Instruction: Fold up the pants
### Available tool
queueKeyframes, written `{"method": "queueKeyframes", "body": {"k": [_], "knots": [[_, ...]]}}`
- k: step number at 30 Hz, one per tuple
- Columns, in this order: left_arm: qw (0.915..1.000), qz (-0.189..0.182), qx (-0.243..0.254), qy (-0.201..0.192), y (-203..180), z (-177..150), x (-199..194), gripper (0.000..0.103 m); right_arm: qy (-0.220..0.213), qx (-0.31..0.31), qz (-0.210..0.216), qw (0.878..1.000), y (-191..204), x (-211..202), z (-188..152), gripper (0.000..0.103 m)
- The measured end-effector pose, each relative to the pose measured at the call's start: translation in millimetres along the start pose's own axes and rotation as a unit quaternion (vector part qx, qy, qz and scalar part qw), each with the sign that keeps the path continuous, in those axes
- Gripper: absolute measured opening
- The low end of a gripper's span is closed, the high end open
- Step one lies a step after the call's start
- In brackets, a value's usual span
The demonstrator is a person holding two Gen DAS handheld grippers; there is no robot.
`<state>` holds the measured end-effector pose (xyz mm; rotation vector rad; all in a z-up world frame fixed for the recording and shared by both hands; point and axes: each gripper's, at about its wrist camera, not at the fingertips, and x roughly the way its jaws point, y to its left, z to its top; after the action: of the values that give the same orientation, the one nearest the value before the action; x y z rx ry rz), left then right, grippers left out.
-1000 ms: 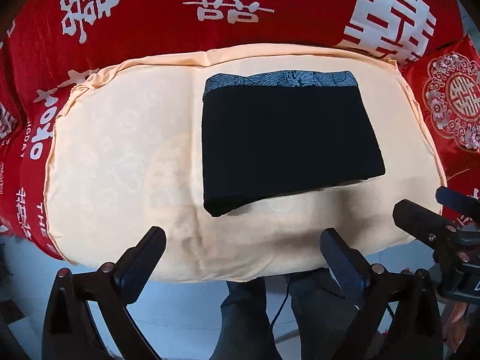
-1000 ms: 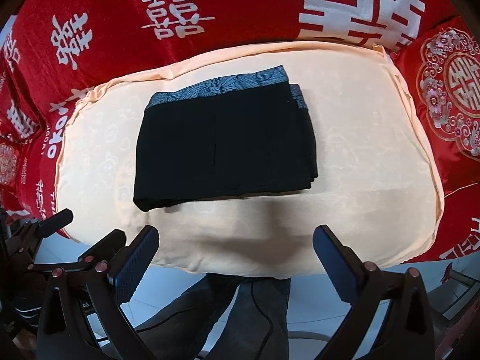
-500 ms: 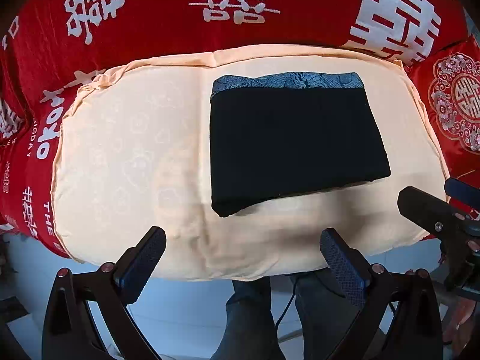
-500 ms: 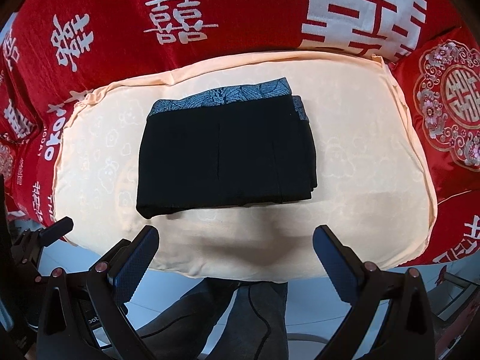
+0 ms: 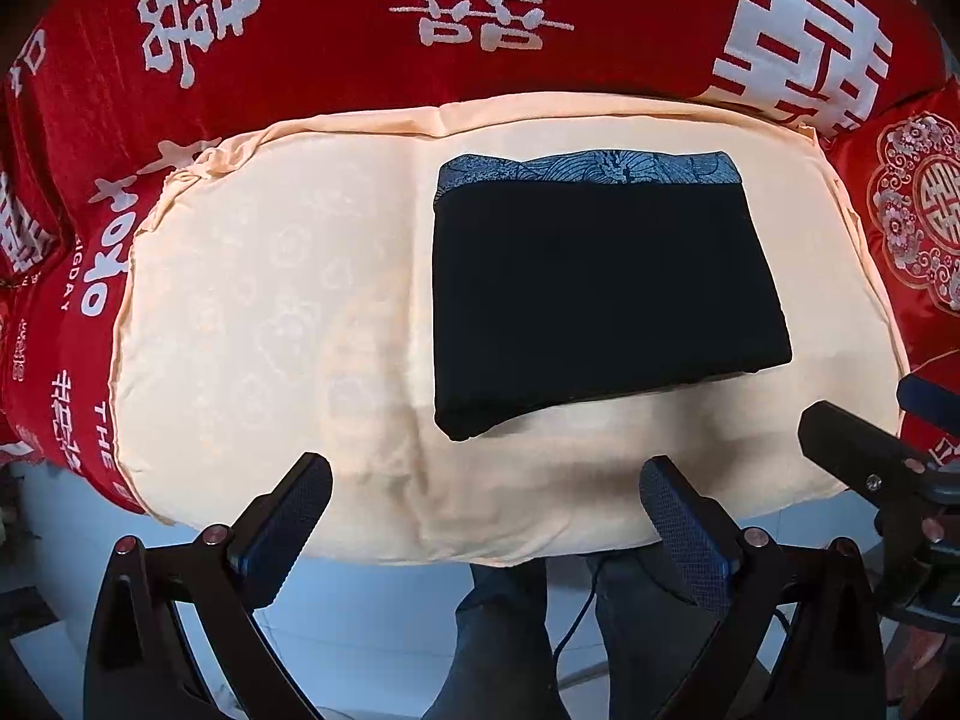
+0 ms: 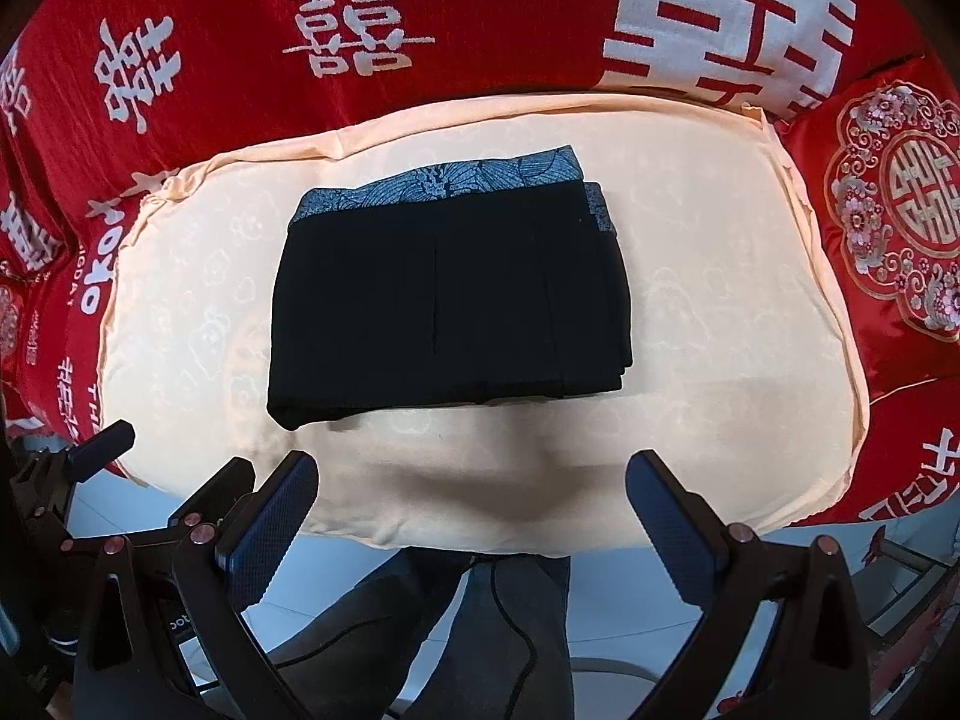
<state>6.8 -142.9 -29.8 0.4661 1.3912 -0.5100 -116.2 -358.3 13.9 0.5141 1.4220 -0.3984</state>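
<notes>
Nearest, the left gripper (image 5: 486, 516) and the right gripper (image 6: 471, 504) are held with fingers spread wide apart and nothing between them, both short of the near edge of the peach cushion (image 5: 270, 312). The black pants (image 5: 600, 294) are seen folded into a compact rectangle (a blue patterned band shows along the far edge), lying flat on the cushion's far half. Beyond, a red bedspread (image 5: 360, 30) with white characters is spread.

Matt black cloth pants (image 5: 600, 294) with patterned woven waistband, on sheeny peach damask cushion (image 5: 270, 312); glossy red satin cover (image 5: 336, 54); gripper pads (image 6: 273, 531) textured rubbery.
</notes>
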Motion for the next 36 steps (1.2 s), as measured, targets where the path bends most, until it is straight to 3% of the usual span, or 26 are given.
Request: {"method": "queueKeyframes", "body": {"k": [36], "knots": [[1.0000,0.005,0.007,-0.002,0.6,-1.3,-0.7,0.103,-0.003,-0.004,-0.003,1.000,4.0,-2.7,-1.9,0.102]]}}
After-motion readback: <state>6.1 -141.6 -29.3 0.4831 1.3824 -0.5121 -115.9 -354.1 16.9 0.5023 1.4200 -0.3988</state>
